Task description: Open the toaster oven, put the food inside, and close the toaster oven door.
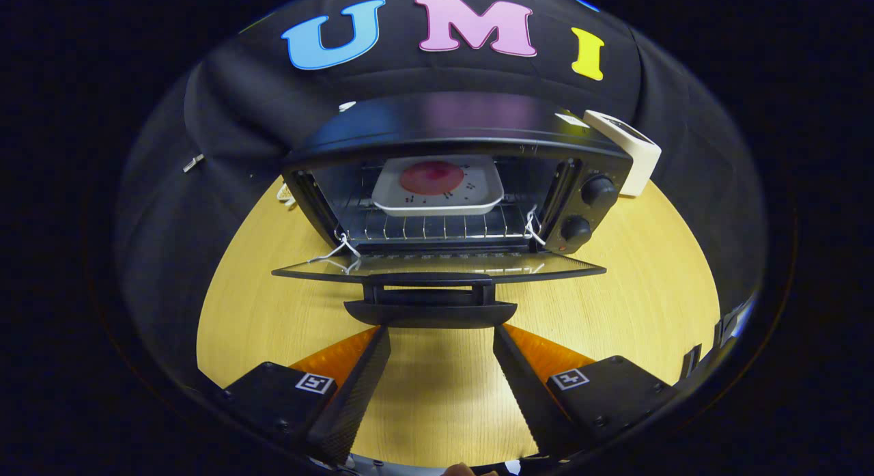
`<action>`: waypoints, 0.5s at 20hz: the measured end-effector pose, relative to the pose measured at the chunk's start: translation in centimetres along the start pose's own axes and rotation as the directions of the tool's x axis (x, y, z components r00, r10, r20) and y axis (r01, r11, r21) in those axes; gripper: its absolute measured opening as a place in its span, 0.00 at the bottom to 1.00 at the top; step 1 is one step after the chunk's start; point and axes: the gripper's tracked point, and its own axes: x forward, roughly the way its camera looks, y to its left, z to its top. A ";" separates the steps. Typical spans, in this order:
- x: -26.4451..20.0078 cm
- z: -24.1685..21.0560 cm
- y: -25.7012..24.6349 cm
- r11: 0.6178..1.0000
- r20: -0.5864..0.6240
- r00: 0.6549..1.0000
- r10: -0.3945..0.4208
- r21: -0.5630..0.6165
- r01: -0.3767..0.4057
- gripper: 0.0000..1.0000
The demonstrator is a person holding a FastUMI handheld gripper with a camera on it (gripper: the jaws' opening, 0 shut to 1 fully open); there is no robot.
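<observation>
Your gripper (442,329) has its fingers spread wide with nothing between them but bare table (259,312); their tips sit just under the door handle (429,300), one toward each end of it. Neither finger looks to be pressing on the handle, so treat it as not yet held.

Just ahead, the oven door (437,266) lies folded down flat, its glass facing up. Beyond it, the food is already in: a white plate (437,186) with a round red slice (431,177) sits on the wire rack (430,225) inside the toaster oven (450,131). So what seems left is closing the door.

To do that well, come up under the middle of the handle, not one end, so the door swings evenly on both hinges. You can close the fingers on the bar or just lift from beneath; either way, follow the door's arc up and forward instead of shoving straight in, or the light oven may slide back toward the white timer (631,151) at its right rear corner. Mind the white strings (341,249) at the hinges, which could snag. Press until the door seats, staying clear of the knobs (588,210)
</observation>
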 end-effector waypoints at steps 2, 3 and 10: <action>-0.3 0.9 -0.1 1.000 0.025 1.000 0.001 -0.015 -0.001 0.99; -0.7 1.3 -0.1 1.000 0.039 0.999 -0.004 -0.024 0.005 0.99; -1.8 5.4 -1.5 1.000 0.137 0.991 -0.010 -0.016 0.012 0.99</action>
